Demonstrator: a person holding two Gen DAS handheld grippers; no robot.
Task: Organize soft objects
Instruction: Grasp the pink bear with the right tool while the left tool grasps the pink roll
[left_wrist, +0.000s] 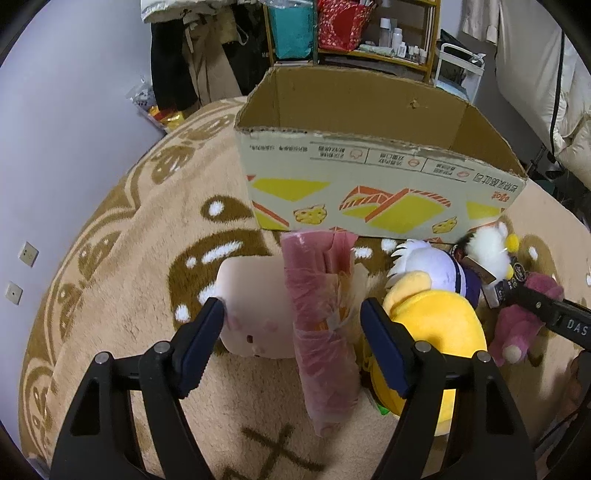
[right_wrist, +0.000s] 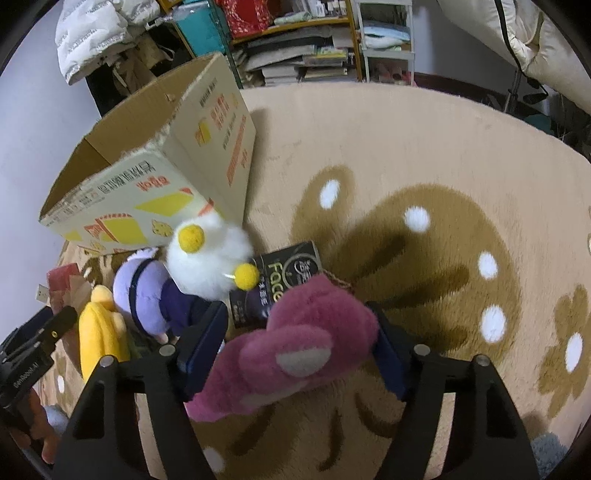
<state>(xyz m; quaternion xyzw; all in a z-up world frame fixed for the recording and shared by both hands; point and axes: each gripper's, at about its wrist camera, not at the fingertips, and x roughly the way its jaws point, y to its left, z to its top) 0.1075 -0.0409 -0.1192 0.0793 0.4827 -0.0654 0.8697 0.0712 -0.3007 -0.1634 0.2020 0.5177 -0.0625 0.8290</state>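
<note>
The left gripper (left_wrist: 293, 332) pointed steeply down at the rug (left_wrist: 122, 295), its jaws apart on either side of a pink roll wrapped in clear plastic (left_wrist: 321, 325). The roll lay between the pads, yet neither pad could be seen pressing on it: the left-hand pad stood against a pale pink cushion toy (left_wrist: 255, 314) just beside the roll, and the other pad stood in front of a yellow plush (left_wrist: 428, 321). So the left gripper was open.

The right gripper (right_wrist: 299, 347) straddled a magenta plush bear (right_wrist: 295, 350) lying on the rug (right_wrist: 424, 147). The bear filled the gap between the pads and both dark pads appeared to lie against its fur — a grip on the bear, as far as the right wrist view showed.

An open cardboard box (left_wrist: 354, 177) stood on the rug behind the toys, nearer the rug's far edge, and what showed of its inside held nothing. Crowded against its near wall were a fluffy white toy with yellow pompoms (right_wrist: 210, 254), a purple-and-white plush (right_wrist: 142, 291) and a dark packet printed with "Face" (right_wrist: 273, 284) — the bear overlapped that packet's lower corner. The yellow plush lay beside the purple one, towards the rug's near edge.

Beyond the rug stood shelves (right_wrist: 295, 48) stacked with books and bottles.
</note>
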